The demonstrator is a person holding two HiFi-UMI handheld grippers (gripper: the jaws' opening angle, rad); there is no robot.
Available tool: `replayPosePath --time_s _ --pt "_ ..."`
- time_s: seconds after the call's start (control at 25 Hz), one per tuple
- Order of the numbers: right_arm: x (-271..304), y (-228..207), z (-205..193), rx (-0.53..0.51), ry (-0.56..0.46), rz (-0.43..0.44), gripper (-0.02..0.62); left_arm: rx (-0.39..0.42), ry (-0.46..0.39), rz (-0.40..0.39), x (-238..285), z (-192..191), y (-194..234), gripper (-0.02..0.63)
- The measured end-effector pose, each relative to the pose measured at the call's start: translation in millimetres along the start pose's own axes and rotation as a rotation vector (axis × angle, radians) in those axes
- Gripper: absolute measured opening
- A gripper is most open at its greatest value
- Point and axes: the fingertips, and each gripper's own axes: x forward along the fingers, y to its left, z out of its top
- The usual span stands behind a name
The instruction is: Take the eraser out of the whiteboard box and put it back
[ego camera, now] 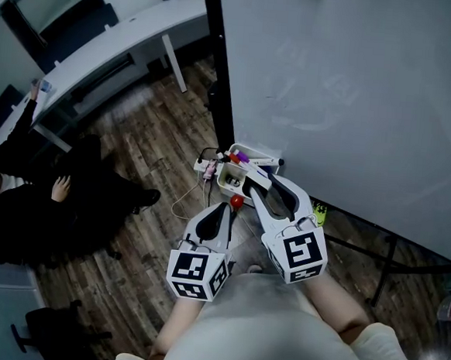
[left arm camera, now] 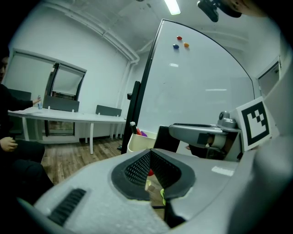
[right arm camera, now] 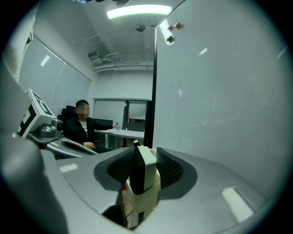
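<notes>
Right gripper [right arm camera: 144,161] [ego camera: 245,181]: jaws spread part-way, pinching the eraser [right arm camera: 148,170]. Eraser stands upright between the pads, black felt face toward the left pad, white body against the right pad. Its lower end sits inside the cream box [right arm camera: 144,199] directly under the jaws; the top rises just above the pads.

Left gripper [left arm camera: 149,156] [ego camera: 224,209]: pads pressed together at the tips, nothing between them. It hangs just short of the box [left arm camera: 136,142], beside and below the right gripper, apart from both box and eraser. Through the gap under its pads a bit of wooden floor [ego camera: 151,138] shows.

Box [ego camera: 224,183]: mounted at the foot of the whiteboard's black frame. Besides the eraser it holds markers [left arm camera: 137,130] standing at the far end, one black-capped, one red, one purple.

Floor below the box: a power strip [ego camera: 206,165] with cables.

Whiteboard [ego camera: 357,92] [right arm camera: 219,91]: mostly blank, faint wiped traces; three small magnets [left arm camera: 179,38] near the top edge.

Beyond: a white worktop [left arm camera: 68,116] along the wall, with a person [right arm camera: 81,122] in dark clothes seated at it.
</notes>
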Motion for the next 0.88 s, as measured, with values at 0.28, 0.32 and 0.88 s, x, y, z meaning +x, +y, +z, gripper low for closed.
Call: replayPosePath --time_s 0.28,0.32,0.88 --pt "-6.7 2.0 14.9 -0.011 -0.026 -0.016 0.157 0.003 -0.004 -0.005 -8.0 2.9 -0.5 0.002" --pt "-7.5 1.9 16.2 -0.012 -0.03 -0.019 0.156 0.004 -0.004 -0.006 -8.4 2.8 -0.7 0.002" --pt "-21.1 6.1 45.6 -0.031 -0.091 -0.051 0.155 0.018 -0.001 -0.034 -22.2 2.8 -6.9 0.002"
